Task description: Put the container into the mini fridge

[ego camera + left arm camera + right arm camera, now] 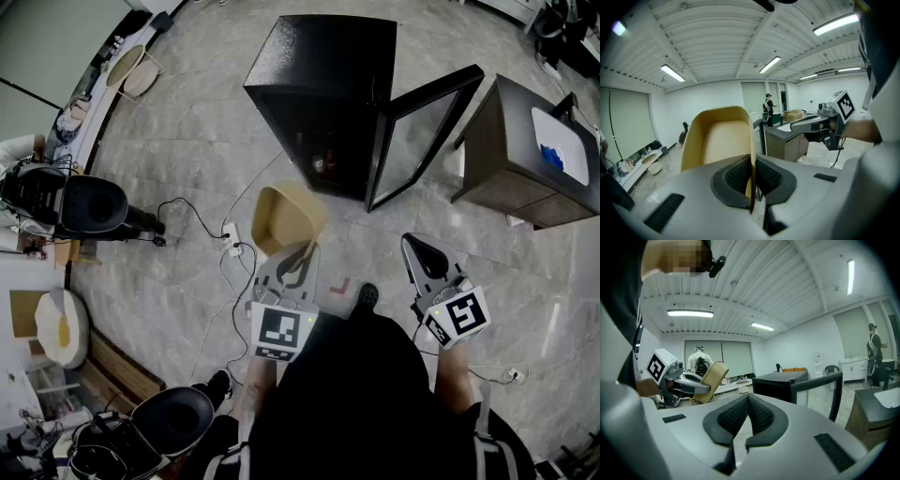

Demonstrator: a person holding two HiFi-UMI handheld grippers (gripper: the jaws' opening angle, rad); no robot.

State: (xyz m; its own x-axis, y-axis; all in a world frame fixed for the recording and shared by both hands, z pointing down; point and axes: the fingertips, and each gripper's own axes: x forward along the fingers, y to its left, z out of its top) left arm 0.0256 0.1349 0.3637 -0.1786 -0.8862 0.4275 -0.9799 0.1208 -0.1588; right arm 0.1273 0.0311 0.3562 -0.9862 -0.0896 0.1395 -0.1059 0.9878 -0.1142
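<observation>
Seen from the head view, the tan container (pixel 284 217) sits out in front of the left gripper (pixel 301 253), between it and the open front of the black mini fridge (pixel 323 89). It is near the opening but not yet in it. The fridge door (pixel 424 131) is swung out to the right, so the way in looks clear. The right gripper (pixel 419 251) hangs off to the right, farther from the opening, so the left is the nearer one.

From the left gripper view, the fingers (pixel 740 176) are clamped on one thin side wall of the container (pixel 719 138), which stands up beyond them with its hollow facing the camera.

From the right gripper view, the pads (pixel 759 414) are pressed together with nothing between them. The fridge (pixel 780 380) lies ahead, and the held container (pixel 711 375) is to the left.
</observation>
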